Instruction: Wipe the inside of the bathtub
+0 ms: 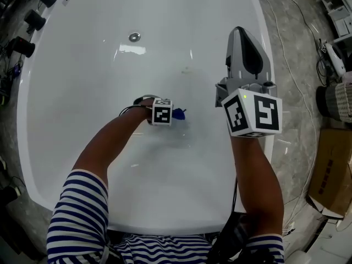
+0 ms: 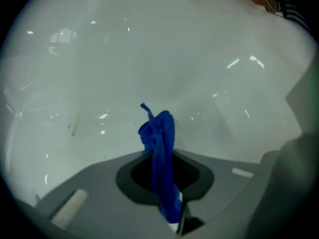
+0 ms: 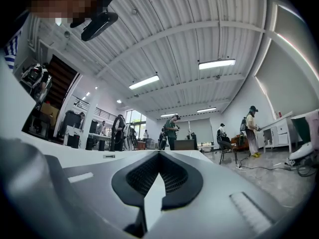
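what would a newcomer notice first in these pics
The big white bathtub fills the head view, seen from above. Down inside it, the left claw pinches a bright blue cloth. The right claw is shut and empty, held over the tub's right side.

A grey marbled floor (image 1: pixel 294 65) runs along my right, with dark cables (image 1: pixel 320 65) trailing over it. A brown cardboard box (image 1: pixel 330 172) lies there, near a pale ribbed bundle (image 1: pixel 336 100). On my left, black gear (image 1: pixel 25 34) stands on the floor. Looking up and outward I see a ribbed white ceiling (image 3: pixel 164 34) with strip lights (image 3: pixel 217 63), a dark staircase (image 3: pixel 60 81), a person in green (image 3: pixel 171 129) standing far off, another in a cap (image 3: pixel 250 126) beside white cabinets (image 3: pixel 279 131), and a chair (image 3: pixel 225 149).
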Demonstrator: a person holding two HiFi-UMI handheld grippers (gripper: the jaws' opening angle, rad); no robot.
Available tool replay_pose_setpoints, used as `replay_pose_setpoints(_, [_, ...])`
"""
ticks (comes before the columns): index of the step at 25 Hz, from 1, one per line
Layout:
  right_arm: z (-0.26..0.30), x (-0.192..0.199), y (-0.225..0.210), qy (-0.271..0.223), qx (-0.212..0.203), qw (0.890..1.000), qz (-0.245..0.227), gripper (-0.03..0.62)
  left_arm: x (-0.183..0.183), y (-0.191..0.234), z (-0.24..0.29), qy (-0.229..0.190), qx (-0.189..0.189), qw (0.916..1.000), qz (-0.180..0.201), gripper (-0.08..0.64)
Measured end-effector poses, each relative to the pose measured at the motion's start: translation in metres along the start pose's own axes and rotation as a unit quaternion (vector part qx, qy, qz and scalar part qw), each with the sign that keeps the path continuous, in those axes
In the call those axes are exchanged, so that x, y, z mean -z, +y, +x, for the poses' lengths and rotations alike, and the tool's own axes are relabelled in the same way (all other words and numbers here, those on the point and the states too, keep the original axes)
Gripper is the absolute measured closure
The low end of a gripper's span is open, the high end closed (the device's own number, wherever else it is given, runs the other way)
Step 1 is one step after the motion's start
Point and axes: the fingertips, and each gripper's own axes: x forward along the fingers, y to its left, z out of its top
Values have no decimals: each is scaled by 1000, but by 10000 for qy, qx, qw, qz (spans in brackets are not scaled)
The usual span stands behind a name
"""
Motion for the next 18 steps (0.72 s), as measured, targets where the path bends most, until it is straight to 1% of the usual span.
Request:
replay_pose_setpoints(1, [-1, 0, -2, 1, 29, 10000, -39, 594, -3, 8, -5, -9, -79, 10000, -29, 515])
replay_pose_setpoints(4, [-8, 8, 2, 48, 25, 9999, -128, 594, -10, 15, -15, -70, -287, 9994, -161, 515])
replay_pose_setpoints(6, [-1, 18, 3, 162, 16, 9999, -38, 594, -9, 21, -22, -62, -428, 9990, -106, 515])
replay_pose_setpoints(8, [18, 17, 3, 201, -81, 9998, 10, 594, -9, 37, -28, -87, -588, 9982, -33, 515])
replay_pose_setpoints(9, [26, 10, 3, 157, -173, 9997, 47, 594, -11, 49, -32, -133, -684, 9976, -45, 515])
replay_pose_setpoints(11, [32, -8, 2, -95, -309, 9994, 135, 594, -14, 81, -42, -196, -893, 9957, -119, 515])
replay_pose_setpoints(13, [31, -16, -1, -291, -292, 9991, 75, 594, -14, 116, -48, -144, -1068, 9941, -157, 515])
replay_pose_setpoints(15, [30, -11, -8, -231, -210, 9995, 43, 594, -18, 149, -52, -108, -1215, 9923, -232, 515])
replay_pose_setpoints(16, [30, -8, -13, -172, -158, 9997, 104, 594, -20, 165, -54, -70, -1262, 9917, -247, 515])
replay_pose_setpoints(18, [33, 0, -26, -38, -11, 9995, 318, 594, -23, 192, -55, 99, -1311, 9912, -159, 515])
